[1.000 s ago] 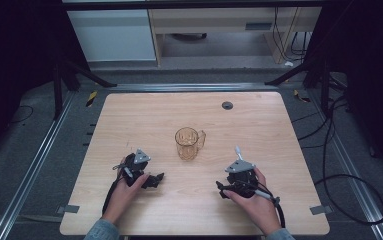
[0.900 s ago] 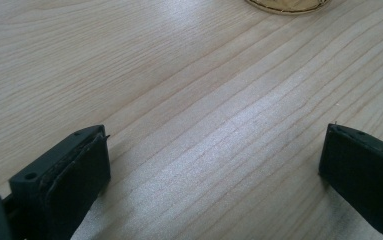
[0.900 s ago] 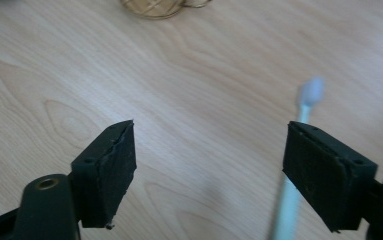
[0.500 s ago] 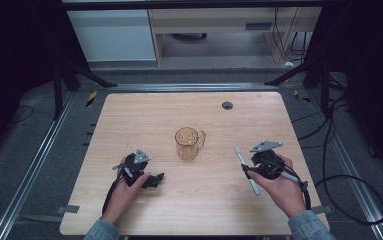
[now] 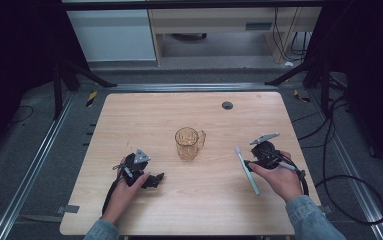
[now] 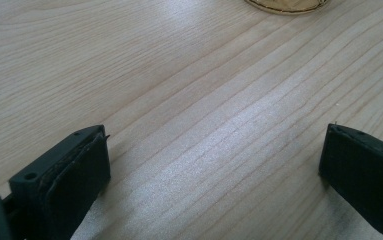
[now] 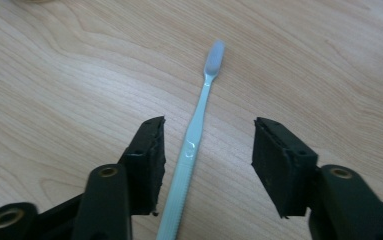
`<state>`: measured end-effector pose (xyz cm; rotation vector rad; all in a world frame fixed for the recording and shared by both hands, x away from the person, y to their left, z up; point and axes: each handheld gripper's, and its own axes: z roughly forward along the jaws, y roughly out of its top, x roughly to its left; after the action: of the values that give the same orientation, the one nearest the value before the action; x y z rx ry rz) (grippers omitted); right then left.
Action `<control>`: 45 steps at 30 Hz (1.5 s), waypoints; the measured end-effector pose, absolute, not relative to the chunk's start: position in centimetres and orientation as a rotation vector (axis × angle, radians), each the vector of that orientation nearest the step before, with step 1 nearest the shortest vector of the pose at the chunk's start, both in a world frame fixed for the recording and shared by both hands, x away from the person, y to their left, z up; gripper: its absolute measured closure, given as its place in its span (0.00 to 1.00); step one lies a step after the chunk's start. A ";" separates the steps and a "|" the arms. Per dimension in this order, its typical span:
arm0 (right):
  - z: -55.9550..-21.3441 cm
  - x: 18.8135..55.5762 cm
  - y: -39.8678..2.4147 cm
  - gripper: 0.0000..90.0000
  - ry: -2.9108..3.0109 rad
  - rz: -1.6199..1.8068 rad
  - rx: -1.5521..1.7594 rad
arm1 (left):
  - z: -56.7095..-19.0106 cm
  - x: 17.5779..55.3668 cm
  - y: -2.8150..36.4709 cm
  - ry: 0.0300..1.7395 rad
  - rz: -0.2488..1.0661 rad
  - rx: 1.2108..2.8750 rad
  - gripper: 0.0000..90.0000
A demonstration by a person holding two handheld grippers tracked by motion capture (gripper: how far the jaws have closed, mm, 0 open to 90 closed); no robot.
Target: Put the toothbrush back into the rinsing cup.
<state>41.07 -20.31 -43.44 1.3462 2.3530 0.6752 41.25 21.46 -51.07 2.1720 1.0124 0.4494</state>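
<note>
A pale blue toothbrush (image 5: 247,170) lies flat on the wooden table (image 5: 144,120), right of centre, with its head pointing away from the person. My right gripper (image 5: 250,164) is open just over its handle. In the right gripper view the toothbrush (image 7: 194,145) runs up between the two jaws of my right gripper (image 7: 208,131) without touching either. An amber glass mug (image 5: 189,143) stands upright at mid-table. My left gripper (image 5: 155,180) rests low at the front left, open, with bare wood between the jaws of my left gripper (image 6: 214,145). The mug's base (image 6: 286,4) shows at the top edge.
A small black grommet (image 5: 227,105) sits in the table's far right part. A black cable (image 5: 349,200) trails off the right edge from the right gripper. Metal floor rails (image 5: 34,165) flank the table, and a white cabinet (image 5: 111,35) stands beyond it.
The right hand has moved right and slightly away from the front middle. The toothbrush, earlier sticking up at that gripper, now lies flat on the table. The left hand has stayed put.
</note>
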 end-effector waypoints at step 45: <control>-45.7 45.1 -18.5 0.75 2.544 0.379 1.572 | -51.1 41.3 21.4 1.011 0.447 2.176 0.00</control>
<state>45.14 -18.52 -45.72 1.5721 2.5438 0.3793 41.32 21.45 -51.05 2.1761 1.0106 0.4471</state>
